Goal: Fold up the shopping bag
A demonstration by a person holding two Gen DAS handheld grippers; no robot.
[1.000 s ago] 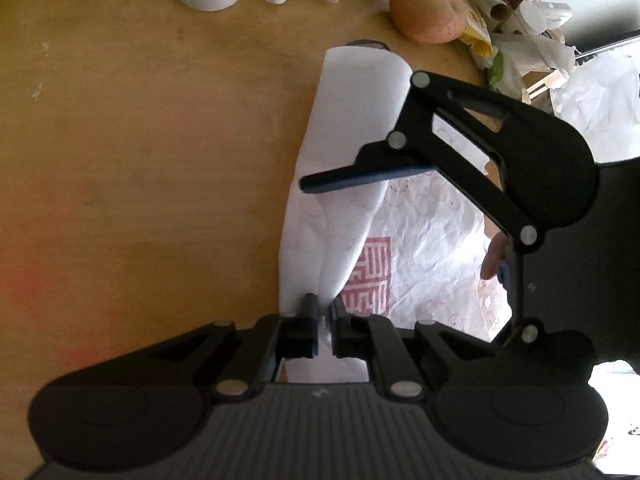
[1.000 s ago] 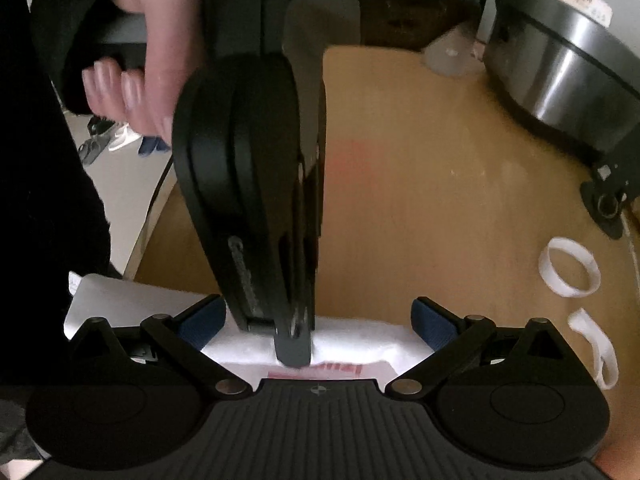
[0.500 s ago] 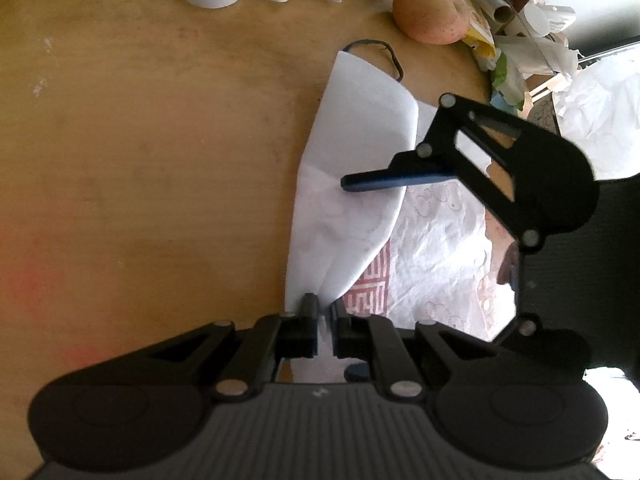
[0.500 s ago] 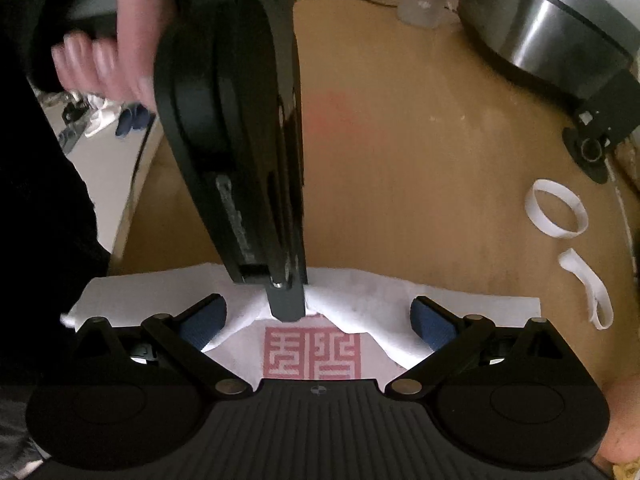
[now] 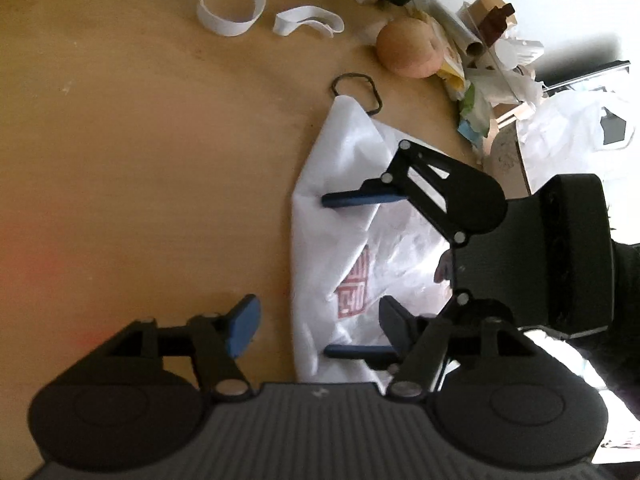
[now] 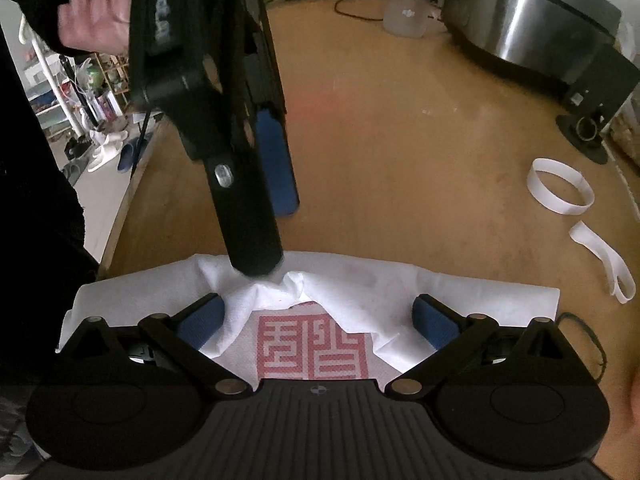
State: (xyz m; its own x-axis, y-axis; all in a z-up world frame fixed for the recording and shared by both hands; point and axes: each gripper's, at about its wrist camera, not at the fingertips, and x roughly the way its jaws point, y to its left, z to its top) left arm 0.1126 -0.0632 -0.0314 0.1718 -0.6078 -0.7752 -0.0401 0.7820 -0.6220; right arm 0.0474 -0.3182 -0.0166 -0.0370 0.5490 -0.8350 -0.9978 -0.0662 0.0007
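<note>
White shopping bag [image 6: 360,284], red maze-like square print; tan table [image 5: 140,160]; blue gripper pads.

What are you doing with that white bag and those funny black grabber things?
A person is folding a white shopping bag on a wooden table, with a grabbing tool in each hand. Both are open, gripping nothing. The left tool hangs over the bag's long folded edge. The right tool sits over the bag near its red square print. One side is already folded over.

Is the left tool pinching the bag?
No, the left tool is wide open, and the bag lies loose on the table between its fingers.
</note>
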